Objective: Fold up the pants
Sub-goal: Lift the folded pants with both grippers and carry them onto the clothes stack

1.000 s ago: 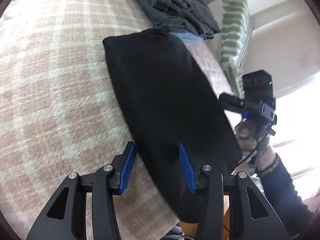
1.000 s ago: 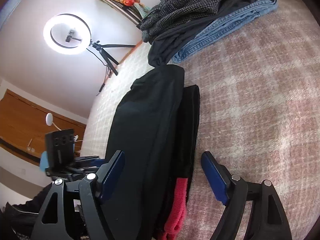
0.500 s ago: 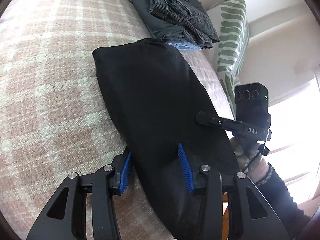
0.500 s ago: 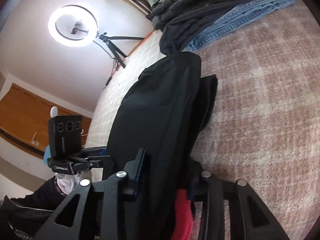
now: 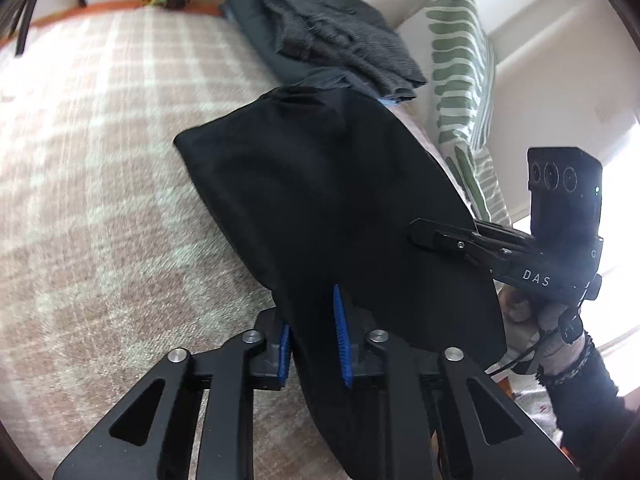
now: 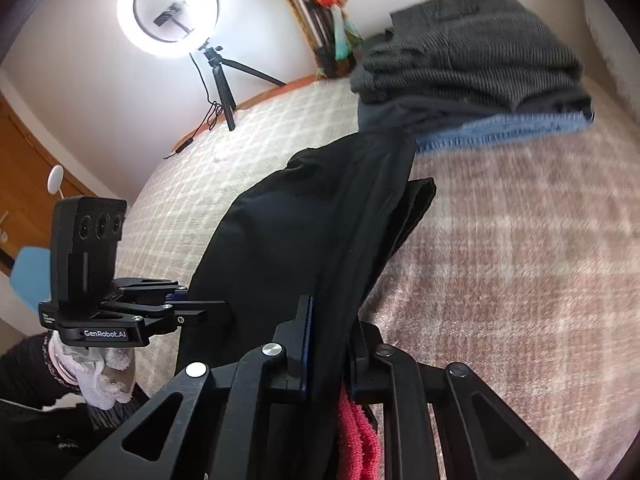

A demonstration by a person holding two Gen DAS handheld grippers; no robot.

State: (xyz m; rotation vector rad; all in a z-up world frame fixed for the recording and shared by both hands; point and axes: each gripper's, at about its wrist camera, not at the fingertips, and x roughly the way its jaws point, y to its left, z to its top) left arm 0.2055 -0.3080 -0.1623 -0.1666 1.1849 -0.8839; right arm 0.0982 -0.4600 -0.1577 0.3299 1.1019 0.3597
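Observation:
Black pants lie folded lengthwise on the plaid blanket, reaching away toward the clothes stack. My left gripper has its blue pads on either side of the near left edge, its jaws closing with the cloth pinched between them. In the right wrist view the pants hang raised at the near end. There the right gripper is closing its jaws on the near right edge. A red inner part shows under that grip. Each gripper shows in the other's view: right gripper, left gripper.
A stack of folded clothes sits at the far end of the bed, grey on top and blue denim below. A green striped pillow lies along the right side. A ring light on a tripod stands beyond the bed.
Both grippers have closed from wide apart onto the pants' near edge. The right one swung in and rose, and the near end of the pants has lifted off the blanket.

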